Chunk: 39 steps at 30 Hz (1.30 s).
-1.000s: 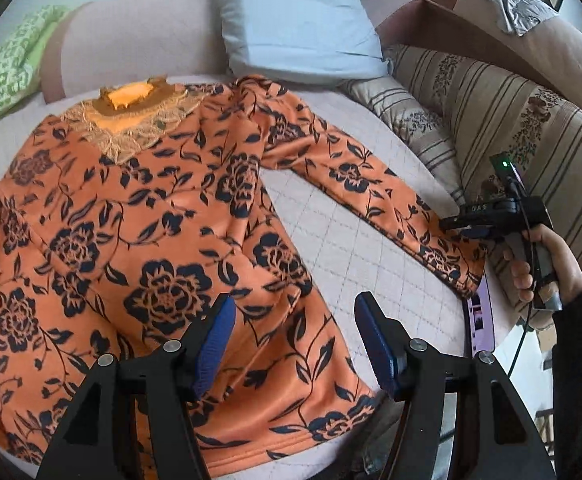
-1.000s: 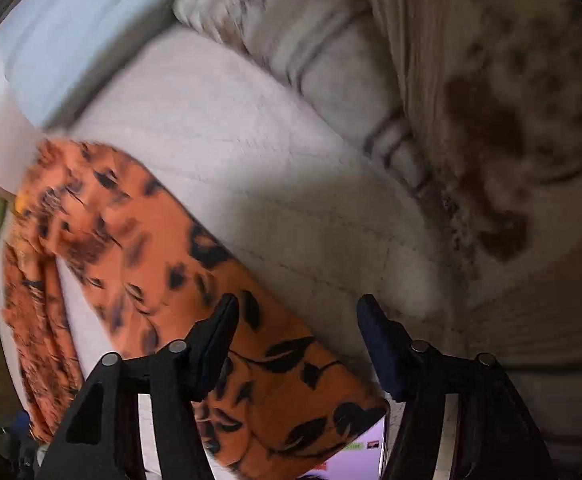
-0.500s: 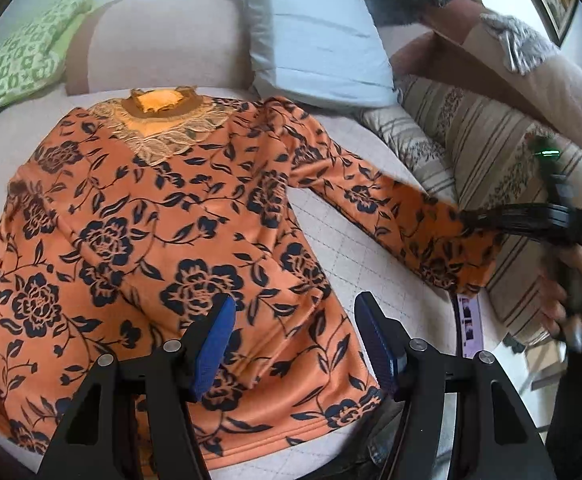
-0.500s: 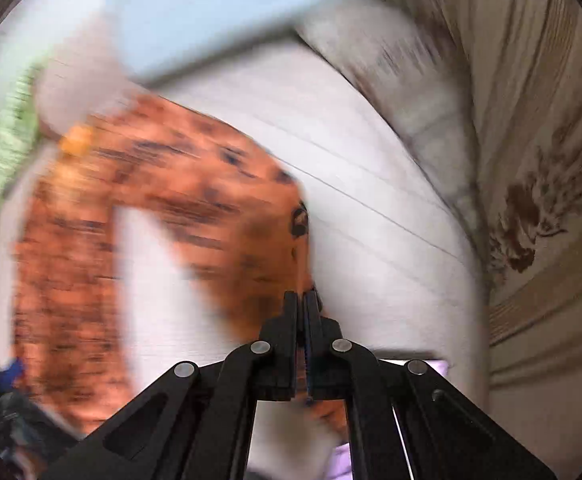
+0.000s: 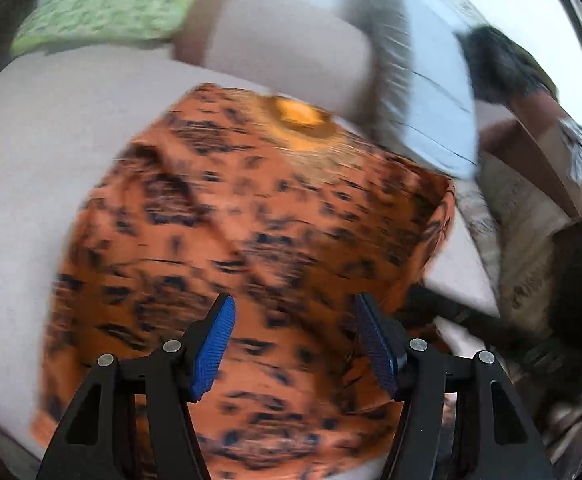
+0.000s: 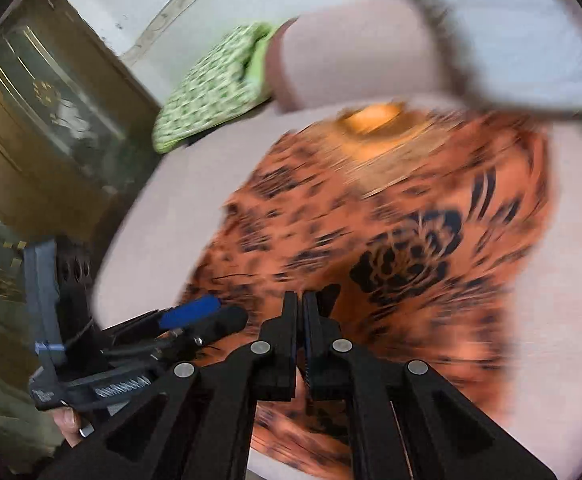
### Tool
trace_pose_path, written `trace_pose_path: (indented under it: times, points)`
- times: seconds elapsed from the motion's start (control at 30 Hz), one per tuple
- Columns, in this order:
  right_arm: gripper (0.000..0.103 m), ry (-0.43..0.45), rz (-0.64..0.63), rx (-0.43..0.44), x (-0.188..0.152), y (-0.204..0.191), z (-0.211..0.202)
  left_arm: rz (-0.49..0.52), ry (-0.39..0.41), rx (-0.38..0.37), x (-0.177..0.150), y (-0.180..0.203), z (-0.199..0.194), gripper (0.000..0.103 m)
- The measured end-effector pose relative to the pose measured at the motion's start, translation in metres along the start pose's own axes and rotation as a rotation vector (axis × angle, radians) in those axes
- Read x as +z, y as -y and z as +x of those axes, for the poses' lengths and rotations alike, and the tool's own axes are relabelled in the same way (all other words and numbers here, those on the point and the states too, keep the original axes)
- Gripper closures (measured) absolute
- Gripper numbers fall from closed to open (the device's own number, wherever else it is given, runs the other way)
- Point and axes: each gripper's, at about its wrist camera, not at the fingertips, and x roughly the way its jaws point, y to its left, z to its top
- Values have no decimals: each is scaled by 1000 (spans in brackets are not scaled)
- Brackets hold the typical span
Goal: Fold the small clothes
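Though blurred by motion in both views, spread across the pale quilted bed (image 5: pixel 31 168) (image 6: pixel 559 280): an orange top (image 5: pixel 251 240) (image 6: pixel 391 248) printed with dark flowers, neckline toward the pillows, one sleeve doubled over the body so that a folded edge runs down the right side in the left wrist view. Behind the top, against the head of the bed: a pink bolster (image 5: pixel 291 48) (image 6: pixel 355 48), a pale blue pillow (image 5: pixel 439 92) (image 6: pixel 531 40) and a green patterned cushion (image 5: pixel 107 8) (image 6: pixel 215 84). To the far left in the right wrist view, a brown cabinet (image 6: pixel 31 128).

Above the lower half of the top, held clear of the cloth: the left gripper (image 5: pixel 293 344) (image 6: pixel 207 316), blue pads (image 5: pixel 215 344) wide apart, nothing between them. Lower, over the near edge of the top: the right gripper (image 6: pixel 299 312), black fingers (image 6: pixel 289 320) pressed together with only a sliver of gap; orange fabric visible right at the tips, apparently pinched, though too smeared to be sure. At bottom left in the right wrist view, part of the left hand (image 6: pixel 69 426) on its handle.
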Motion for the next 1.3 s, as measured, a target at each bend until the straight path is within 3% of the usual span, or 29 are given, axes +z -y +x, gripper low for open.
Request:
trace_pose_path:
  times: [0.1,0.17,0.23,0.3,0.37,0.47,0.53,0.63,0.67,0.7,0.73,0.87,0.93,0.97,1.0,1.03,1.13,1.3]
  points:
    - [94,-98,125,145,-15,15,54,-37,-2,34,6,-28,5,41]
    - [94,-115,103,159,-22,15,53,-49,-12,38,8,-34,11,41]
    - [85,-46,41,104,-21,15,29,-56,-31,24,11,-34,20,41]
    - [56,62,40,87,-15,27,-2,-41,-67,8,13,-24,34,41]
    - [53,150,83,48,-10,50,-25,-11,-134,28,18,-20,55,41]
    - [53,178,184,-5,4,81,-32,25,-236,25,17,-12,89,43]
    - [53,187,209,-44,20,91,-40,44,-248,9,9,-7,99,48]
    - [52,186,201,-208,68,97,-45,77,-214,86,0,-3,106,58]
    - [52,181,193,-267,89,102,-40,91,-204,113,-2,-2,106,66]
    - [52,173,199,-331,114,109,-32,102,-197,140,-4,0,105,84]
    - [52,164,216,-379,132,117,-27,114,-192,165,-5,1,104,93]
    - [52,72,330,-554,198,169,16,57,-194,63,-4,-1,78,99]
    - [55,31,349,-609,206,186,28,69,-162,33,-2,2,57,99]
    - [61,-25,343,-660,207,196,38,76,-145,29,0,2,49,99]
    - [90,-38,350,-681,207,200,41,75,-138,25,1,1,42,99]
    - [95,-31,368,-682,205,203,39,68,-142,15,1,-1,36,99]
    - [95,50,375,-630,204,189,23,65,-135,-4,2,-5,18,99]
    - [95,97,241,-582,220,128,32,57,-154,65,-7,-25,5,99]
